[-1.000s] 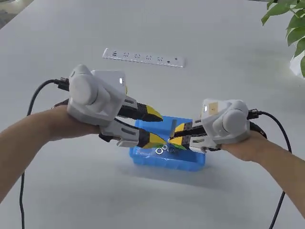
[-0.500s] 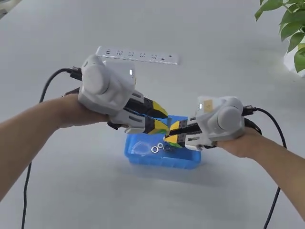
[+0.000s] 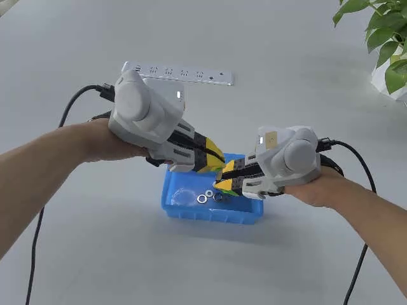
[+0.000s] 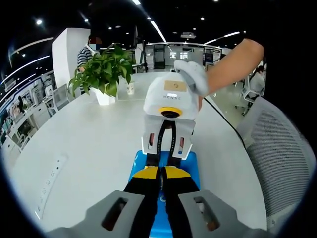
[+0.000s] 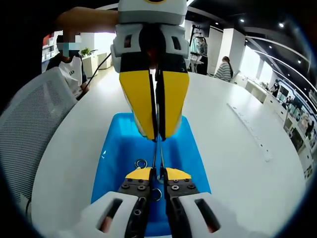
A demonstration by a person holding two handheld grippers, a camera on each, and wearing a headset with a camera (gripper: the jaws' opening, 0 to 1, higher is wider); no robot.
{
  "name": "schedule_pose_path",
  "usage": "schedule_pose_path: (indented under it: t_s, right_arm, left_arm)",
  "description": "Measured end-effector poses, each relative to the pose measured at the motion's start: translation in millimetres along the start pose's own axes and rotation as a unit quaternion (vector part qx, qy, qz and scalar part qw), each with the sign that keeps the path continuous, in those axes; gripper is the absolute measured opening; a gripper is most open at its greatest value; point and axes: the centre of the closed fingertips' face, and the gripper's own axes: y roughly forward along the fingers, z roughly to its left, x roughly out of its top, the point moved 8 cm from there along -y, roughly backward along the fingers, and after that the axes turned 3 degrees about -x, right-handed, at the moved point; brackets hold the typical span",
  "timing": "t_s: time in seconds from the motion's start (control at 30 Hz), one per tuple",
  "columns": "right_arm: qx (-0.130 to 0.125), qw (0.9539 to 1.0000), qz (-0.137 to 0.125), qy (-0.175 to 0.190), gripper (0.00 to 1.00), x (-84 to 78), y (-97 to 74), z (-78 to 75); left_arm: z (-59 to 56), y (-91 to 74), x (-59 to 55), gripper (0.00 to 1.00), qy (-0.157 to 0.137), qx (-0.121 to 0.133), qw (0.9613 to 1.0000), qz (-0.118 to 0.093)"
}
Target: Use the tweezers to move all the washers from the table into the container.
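Closest to the body, above the blue container (image 3: 210, 216): right gripper (image 3: 224, 177), jaws pressed nearly together on the tweezers (image 5: 157, 153), seen edge-on as a thin metal strip. Just beyond, tip to tip with it: left gripper (image 3: 215, 160), jaws likewise clamped, gripping the same strip from the opposite side. Cannot tell the gap at the tweezer tips, nor vouch for anything pinched there. Underneath both, on the container floor: washers (image 3: 202, 199), lying close together, two of them plain in the right gripper view. None spotted on the bare table (image 3: 305, 76), so probably late in the task, or midway through passing the tweezers from one gripper to the other.

To do this well: keep one gripper firm before easing the other, never both slack at once. Hold the strip over the container, to catch any drop. Loosen slowly, without twisting, and check the grip before drawing away.

Counted: two grippers, one pair of tweezers, one container, three washers by the head view. Farther off, one power strip (image 3: 178, 73). Farthest, at the table's corner, one leafy plant (image 3: 375, 32).
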Motion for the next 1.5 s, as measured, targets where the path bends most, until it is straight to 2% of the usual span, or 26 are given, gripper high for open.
schedule_pose_path:
  t_s: [0.33,0.63,1.03,1.5]
  right_arm:
    - [-0.004,1.0,0.002,-0.005,0.14,4.4,-2.8,-0.1]
    - [-0.022,0.9998,0.003,-0.002,0.19,6.1,-18.6,1.5]
    - [-0.055,0.9978,0.001,0.036,0.27,-0.3,-43.9,7.1]
    - [-0.091,0.9931,0.004,0.074,0.38,-10.9,-74.1,20.4]
  left_arm:
    - [0.5,-0.5,-0.3,0.05,0.004,-0.001,1.0,0.003]
    - [0.8,0.2,0.1,0.05,-0.001,-0.001,1.0,0.006]
    - [-0.8,-2.1,1.7,0.05,0.005,-0.001,0.9999,0.015]
    - [-7.2,-9.7,13.0,0.05,0.01,0.001,0.9999,0.014]
